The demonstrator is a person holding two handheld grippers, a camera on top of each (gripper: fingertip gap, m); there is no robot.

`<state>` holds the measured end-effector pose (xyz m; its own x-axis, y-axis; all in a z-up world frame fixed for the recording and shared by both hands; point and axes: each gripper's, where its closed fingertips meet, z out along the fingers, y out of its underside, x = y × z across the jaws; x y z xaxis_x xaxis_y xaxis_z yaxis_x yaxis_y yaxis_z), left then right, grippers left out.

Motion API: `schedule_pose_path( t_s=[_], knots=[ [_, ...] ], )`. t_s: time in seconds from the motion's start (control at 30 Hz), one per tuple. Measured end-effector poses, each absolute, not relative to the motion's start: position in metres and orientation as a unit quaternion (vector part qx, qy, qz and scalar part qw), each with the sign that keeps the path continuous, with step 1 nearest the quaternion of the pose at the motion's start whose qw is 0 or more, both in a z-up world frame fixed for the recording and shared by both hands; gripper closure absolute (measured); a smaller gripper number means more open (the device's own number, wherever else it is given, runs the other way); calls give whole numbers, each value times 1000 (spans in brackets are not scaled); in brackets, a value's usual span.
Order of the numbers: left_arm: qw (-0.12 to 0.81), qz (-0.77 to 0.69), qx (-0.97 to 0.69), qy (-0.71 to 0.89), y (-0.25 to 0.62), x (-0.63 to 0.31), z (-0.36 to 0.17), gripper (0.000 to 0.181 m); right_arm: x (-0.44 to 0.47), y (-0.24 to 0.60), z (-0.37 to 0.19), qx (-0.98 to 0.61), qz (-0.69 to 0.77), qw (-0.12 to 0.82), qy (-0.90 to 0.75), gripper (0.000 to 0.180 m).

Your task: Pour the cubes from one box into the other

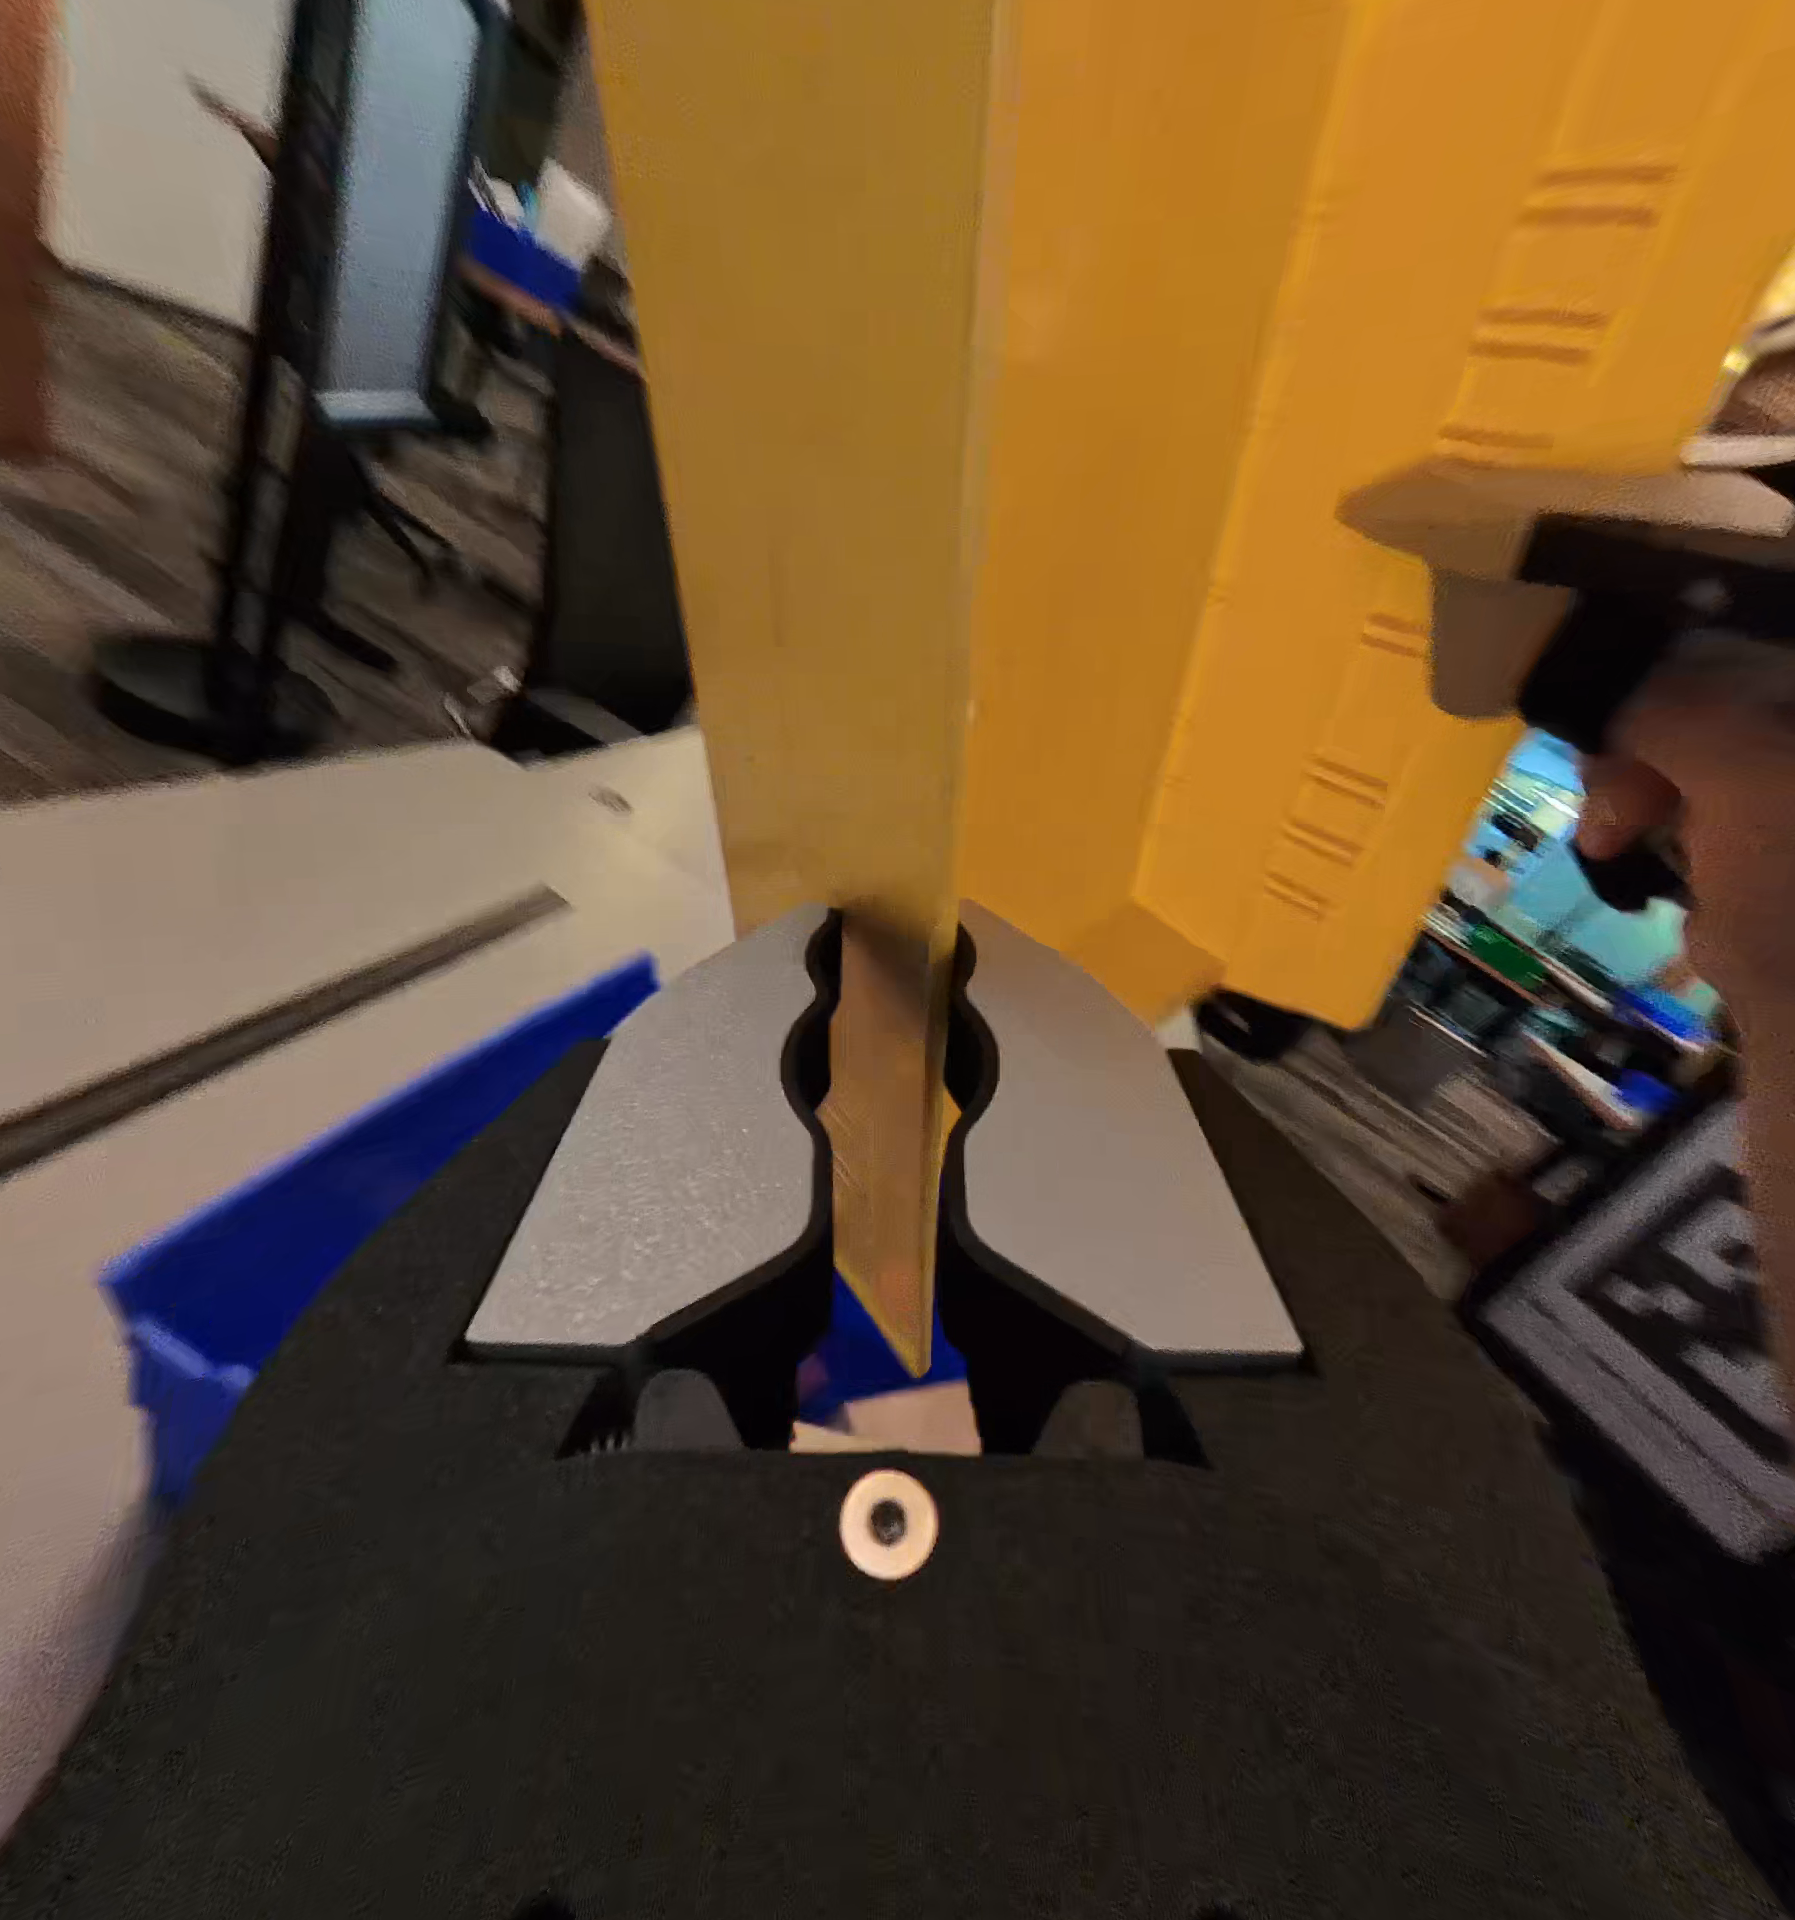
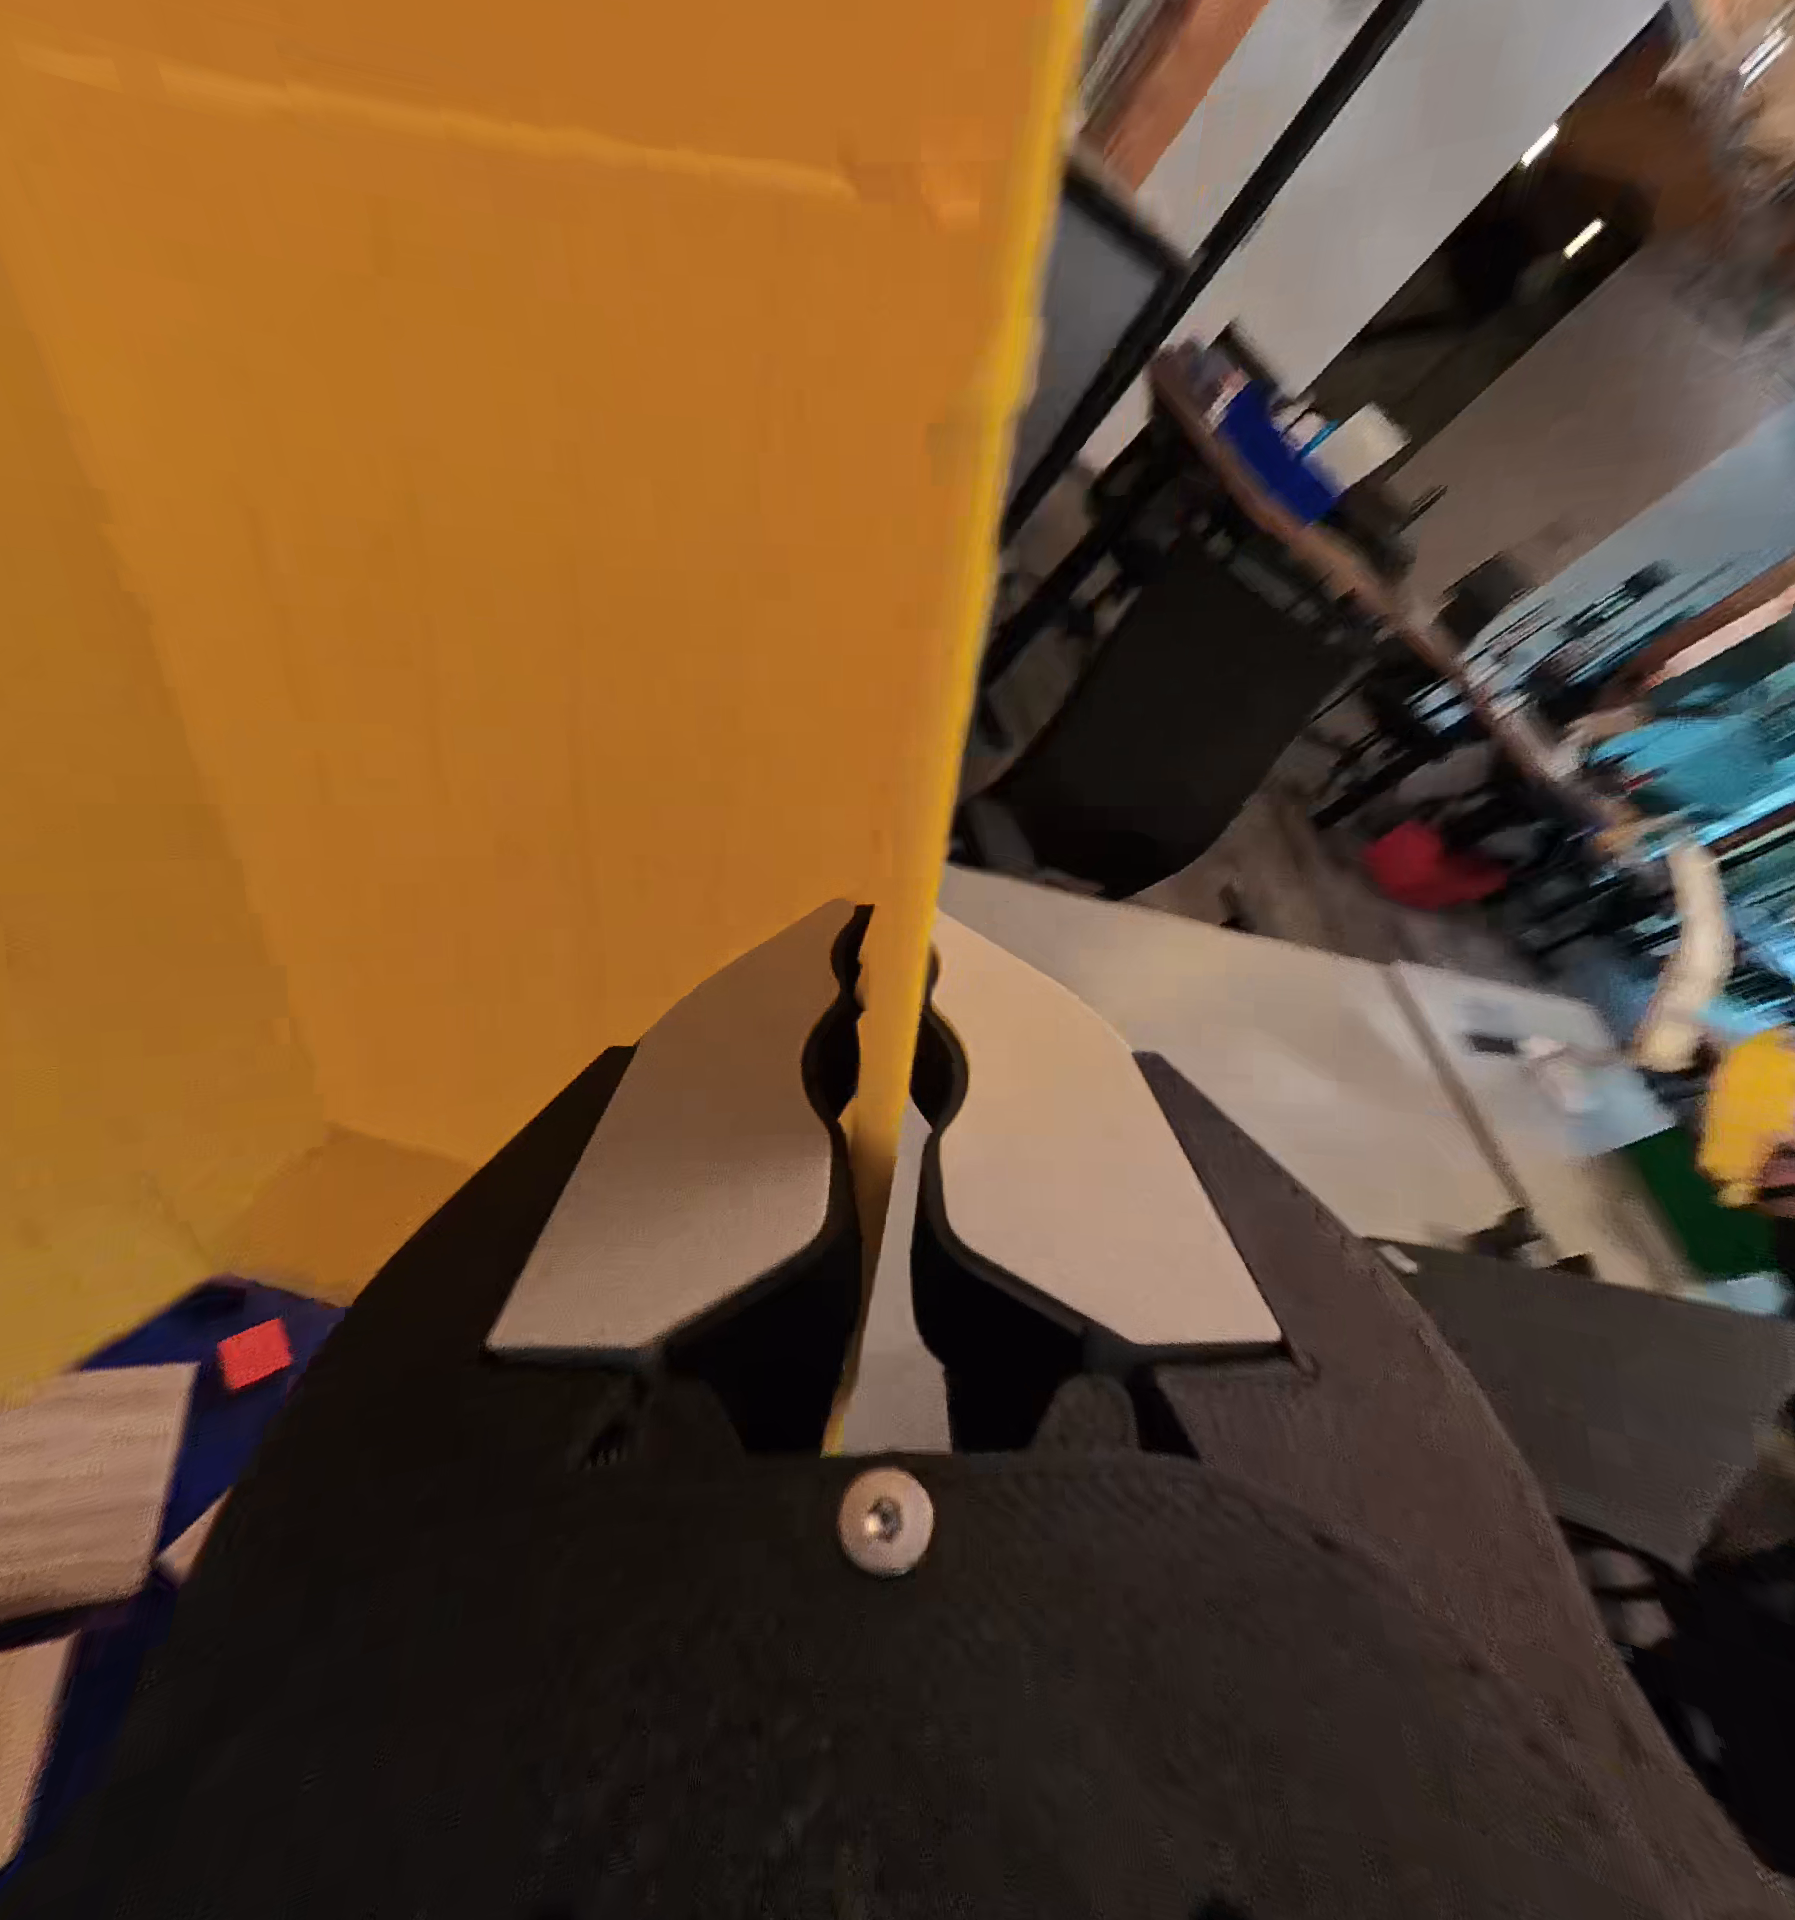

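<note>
left wrist view has the left gripper [image 1: 888, 935] clamped tight on a thin wall of the yellow box [image 1: 1132, 436], the wall edge sandwiched right between the two grey pads. the box is plain glossy yellow plastic with moulded ribs on its outside, and it stands tall ahead of the fingers, tipped up off the table. off to the right of it the right gripper [image 1: 1495, 603] shows up too, held in a person's hand [image 1: 1641, 800], up against the far side of the same box.

right wrist view: same deal, right gripper [image 2: 898, 940] squeezed shut on another wall of the yellow box [image 2: 457, 571], with the smooth inside of the box filling everything to the left of the fingers. down below and left of the gripper sits the blue box [image 2: 197, 1392], with pale wooden cubes [image 2: 51, 1496] lying in it and one small red cube [image 2: 254, 1354]. in the left wrist view the blue box [image 1: 353, 1174] peeks out beneath and left of the fingers.

surface is a pale beige table [image 1: 197, 904] with a dark groove [image 1: 249, 1029] running across it. room behind is pretty blurry: carpeted floor, a black stand [image 1: 269, 416] with a grey panel, desks with blue bins, a dark office chair [image 2: 1163, 727] beyond the table. there's also a black and white marker pattern [image 1: 1662, 1330] low on the right side of the left view.
</note>
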<state>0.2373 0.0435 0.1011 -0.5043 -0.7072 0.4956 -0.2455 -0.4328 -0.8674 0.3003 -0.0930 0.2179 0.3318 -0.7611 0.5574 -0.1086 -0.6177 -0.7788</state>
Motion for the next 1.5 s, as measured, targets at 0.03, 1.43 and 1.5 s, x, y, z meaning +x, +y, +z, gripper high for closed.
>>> schedule_pose_path(
  t_s=[0.03,1.43,1.5],
  knots=[
    [121,-702,-469,522,32,234,102,160,312,-97,218,-764,-468,322,305,174],
    [49,-215,-674,705,158,159,-89,153,341,-267,38,-849,-134,120,498,173],
    [81,-179,-678,708,196,142,-95,165,337,-240,31,-855,-92,141,491,173]
  ],
)
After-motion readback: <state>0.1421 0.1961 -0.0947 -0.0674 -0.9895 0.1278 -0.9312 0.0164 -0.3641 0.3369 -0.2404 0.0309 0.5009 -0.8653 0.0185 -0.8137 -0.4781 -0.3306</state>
